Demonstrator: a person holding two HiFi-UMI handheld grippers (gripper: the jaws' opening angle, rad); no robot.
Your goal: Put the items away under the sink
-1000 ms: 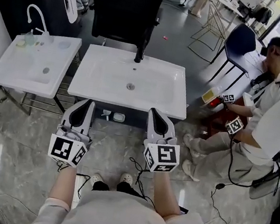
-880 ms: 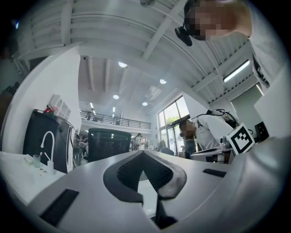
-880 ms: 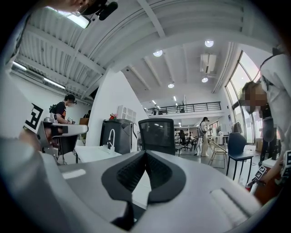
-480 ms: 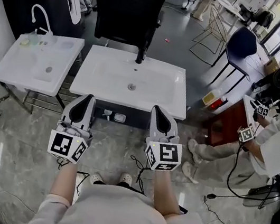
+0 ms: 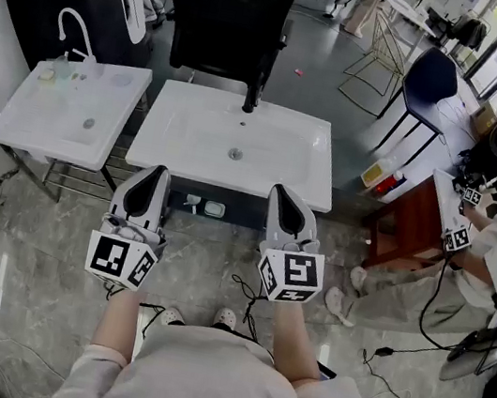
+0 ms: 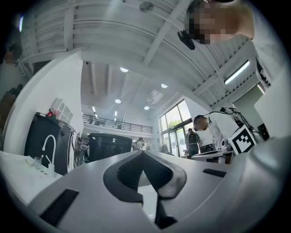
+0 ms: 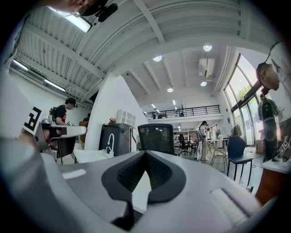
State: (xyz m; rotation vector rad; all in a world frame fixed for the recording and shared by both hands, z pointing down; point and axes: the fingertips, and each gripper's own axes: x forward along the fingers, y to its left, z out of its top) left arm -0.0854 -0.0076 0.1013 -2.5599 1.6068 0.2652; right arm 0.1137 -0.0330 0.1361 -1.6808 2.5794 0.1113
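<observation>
While the left tongs (image 5: 156, 172) and right tongs (image 5: 285, 193) hover pressed together and empty before the sink (image 5: 184, 134), the small items (image 5: 214, 208) beneath look light and probably easy to pinch across their sides.

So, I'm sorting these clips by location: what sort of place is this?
Likely an open office or lab staged for recording, not a bathroom: a large sink and a small sink stand free on stone floor, an office chair behind, a railed gallery beyond.

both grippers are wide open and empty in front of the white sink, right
No, both are shut, not open. The two gripper views show the left gripper and right gripper closed tip to tip, empty, in front of the white sink.
</observation>
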